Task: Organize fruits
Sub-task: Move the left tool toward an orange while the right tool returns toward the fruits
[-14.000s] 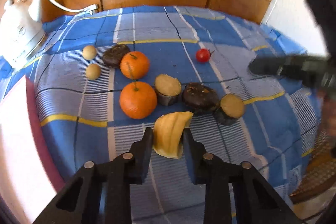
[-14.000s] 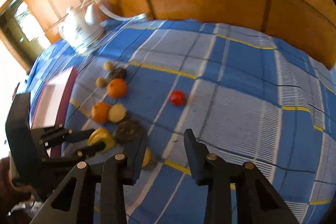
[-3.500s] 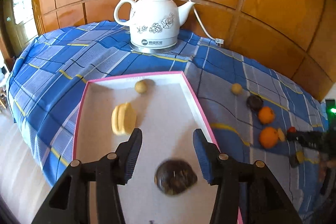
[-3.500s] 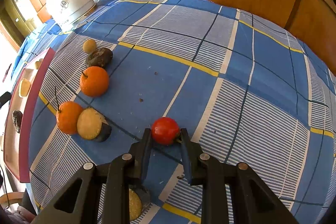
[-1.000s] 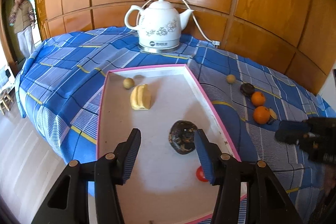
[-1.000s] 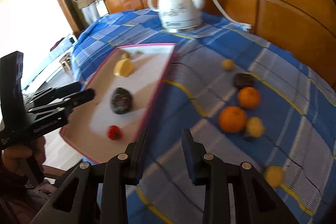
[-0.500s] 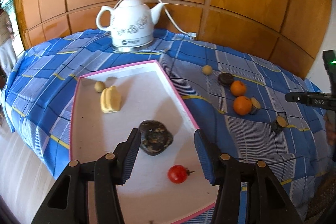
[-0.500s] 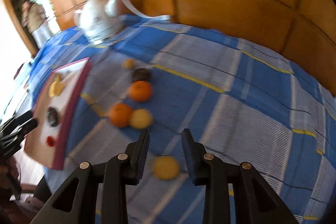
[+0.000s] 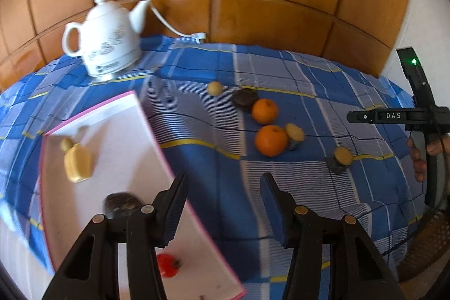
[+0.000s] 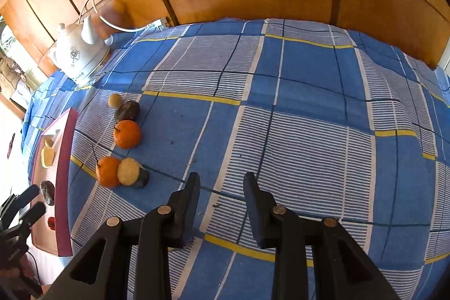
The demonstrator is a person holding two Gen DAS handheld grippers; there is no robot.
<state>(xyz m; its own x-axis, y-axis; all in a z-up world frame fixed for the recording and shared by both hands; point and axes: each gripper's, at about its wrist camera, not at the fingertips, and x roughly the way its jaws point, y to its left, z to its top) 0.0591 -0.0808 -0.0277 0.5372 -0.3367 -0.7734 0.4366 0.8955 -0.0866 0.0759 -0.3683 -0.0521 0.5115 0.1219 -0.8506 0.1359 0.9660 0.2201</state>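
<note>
My pink-rimmed tray held the tomato; the oranges lay beyond my left gripper, spread and empty.

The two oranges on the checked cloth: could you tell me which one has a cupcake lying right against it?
The nearer orange, closest to the left gripper: a yellow-topped cupcake touches it. The farther orange sits beside a dark chocolate cake instead.

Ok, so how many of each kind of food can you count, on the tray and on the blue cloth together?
oranges: 2
red tomato: 1
dark brown lumps: 2
small tan balls: 2
tan-topped cakes: 2
yellow piece: 1
Total: 10
</note>
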